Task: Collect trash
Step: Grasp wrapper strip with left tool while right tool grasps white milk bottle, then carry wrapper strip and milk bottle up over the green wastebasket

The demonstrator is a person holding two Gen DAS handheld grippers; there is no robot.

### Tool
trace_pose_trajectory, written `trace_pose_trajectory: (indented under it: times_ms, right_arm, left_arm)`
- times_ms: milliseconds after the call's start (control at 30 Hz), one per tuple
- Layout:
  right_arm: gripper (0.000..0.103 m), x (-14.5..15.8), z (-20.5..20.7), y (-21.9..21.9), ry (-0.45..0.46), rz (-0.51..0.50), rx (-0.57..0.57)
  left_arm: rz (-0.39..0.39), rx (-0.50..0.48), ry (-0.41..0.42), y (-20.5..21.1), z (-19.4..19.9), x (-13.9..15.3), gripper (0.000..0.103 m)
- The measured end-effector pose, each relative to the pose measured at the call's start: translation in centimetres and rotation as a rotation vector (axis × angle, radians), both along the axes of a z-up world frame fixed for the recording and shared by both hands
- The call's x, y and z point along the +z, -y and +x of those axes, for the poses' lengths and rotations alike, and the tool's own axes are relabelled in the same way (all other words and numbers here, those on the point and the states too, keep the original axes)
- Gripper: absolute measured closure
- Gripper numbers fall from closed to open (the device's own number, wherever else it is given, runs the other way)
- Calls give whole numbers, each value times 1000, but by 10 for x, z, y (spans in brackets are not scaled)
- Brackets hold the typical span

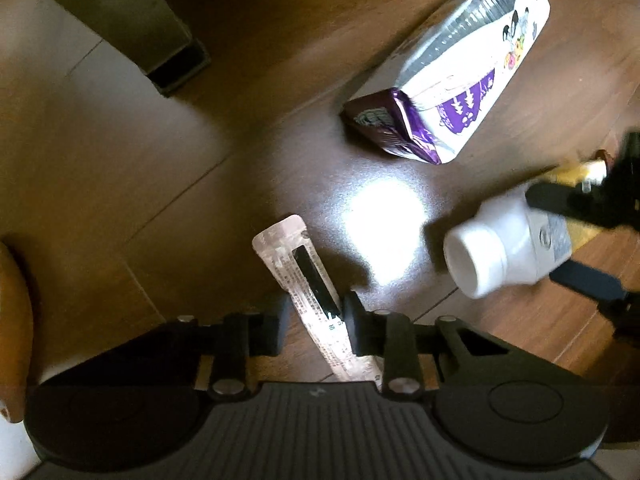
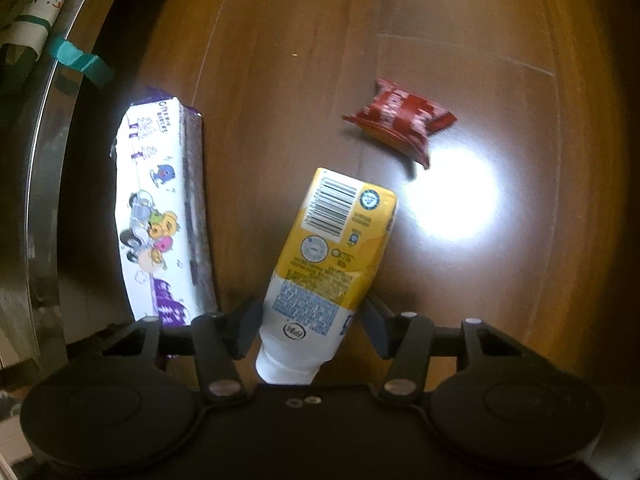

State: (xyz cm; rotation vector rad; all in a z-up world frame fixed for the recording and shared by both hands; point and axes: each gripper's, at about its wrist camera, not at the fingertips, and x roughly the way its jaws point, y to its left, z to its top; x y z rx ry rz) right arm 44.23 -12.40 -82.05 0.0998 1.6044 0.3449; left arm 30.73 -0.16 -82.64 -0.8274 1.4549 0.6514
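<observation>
Two grabs underway: my left tool (image 1: 313,322) pinches the thin clear plastic sachet (image 1: 308,280) on the wooden floor (image 1: 224,128); my right tool (image 2: 314,322) brackets the yellow-labelled white bottle (image 2: 324,256), unclamped. Bottle could roll aside.

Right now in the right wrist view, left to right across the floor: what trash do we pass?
White and purple cartoon-print pack → yellow and white bottle, lying between the right gripper fingers → red wrapper.

Open wooden floor (image 2: 460,20) is left beyond the red wrapper (image 2: 400,116). Passage on the left of the right wrist view is blocked by the purple-and-white pack (image 2: 160,208) and a metal-edged unit (image 2: 44,152).
</observation>
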Motion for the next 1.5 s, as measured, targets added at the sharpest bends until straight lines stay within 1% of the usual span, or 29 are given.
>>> trace_pose_trajectory:
  times_ms: [33, 67, 100, 133, 200, 233, 267, 333, 367, 400, 433, 500, 567, 600, 633, 667, 733, 867, 900, 933, 967, 1033, 1167, 1333, 1433, 1500]
  right_arm:
    - [60, 1, -2, 4, 5, 5, 1]
    - [70, 5, -4, 9, 14, 29, -4]
    - [84, 9, -6, 12, 20, 53, -7]
    - [103, 13, -8, 14, 22, 52, 2]
    - [103, 22, -13, 15, 42, 8, 55]
    - [103, 21, -17, 16, 40, 2, 81]
    - [103, 20, -19, 16, 38, 3, 92]
    - [103, 22, -19, 19, 44, 9, 87]
    - [98, 24, -19, 19, 49, 17, 82]
    - [87, 26, -19, 19, 58, 13, 73]
    - [80, 28, -19, 17, 72, 15, 71]
    - [78, 30, -19, 13, 82, 20, 77]
    - [68, 28, -18, 6, 79, 21, 86]
    - [54, 27, -19, 2, 87, 9, 93]
    - [48, 27, -19, -2, 102, 1, 98]
    - [47, 25, -19, -6, 114, 4, 102]
    - [42, 20, -18, -15, 112, 2, 113]
    - [42, 7, -19, -37, 126, -55, 155]
    - [44, 4, -20, -41, 132, -74, 166]
    - [49, 1, -20, -44, 132, -98, 176]
    - [50, -1, -21, -45, 131, -108, 177]
    - [51, -2, -22, -46, 133, -109, 177]
    - [52, 0, -35, -41, 145, -128, 215]
    - [52, 14, -65, -14, 136, -128, 223]
    - [52, 32, -84, 6, 127, -125, 216]
    - [52, 49, -93, 16, 119, -118, 195]
  left_arm:
    - [-4, -11, 13, 0, -2, 0, 77]
    - [-4, -24, 18, -3, -5, 0, 77]
    - [-1, -38, 23, -5, -7, -1, 77]
    - [3, -49, 27, -6, -7, -1, 78]
    - [12, -67, 33, -9, -10, 1, 78]
    - [18, -74, 34, -10, -11, 1, 78]
    - [25, -86, 32, -24, -22, 2, 78]
    - [32, -101, 34, -27, -26, 5, 79]
    - [35, -111, 37, -29, -29, 6, 79]
    - [39, -123, 38, -30, -31, 6, 79]
    - [40, -130, 41, -31, -33, 7, 79]
    - [36, -133, 47, -32, -33, 6, 79]
    - [36, -144, 53, -35, -36, 8, 79]
    - [35, -149, 54, -36, -37, 8, 79]
    - [34, -153, 54, -37, -38, 8, 79]
    - [35, -153, 55, -26, -37, 10, 79]
    - [32, -155, 57, -29, -40, 15, 79]
    - [25, -152, 61, -28, -34, 3, 79]
    - [23, -154, 62, -28, -34, 3, 79]
    - [22, -159, 62, -29, -35, 2, 79]
    - [21, -163, 64, -29, -35, 0, 79]
    - [14, -166, 68, -31, -37, 0, 79]
    - [9, -176, 71, -34, -36, -1, 79]
    - [20, -223, 76, -31, -38, 10, 80]
    - [17, -249, 81, -27, -41, 21, 81]
    - [17, -272, 89, -21, -44, 33, 81]
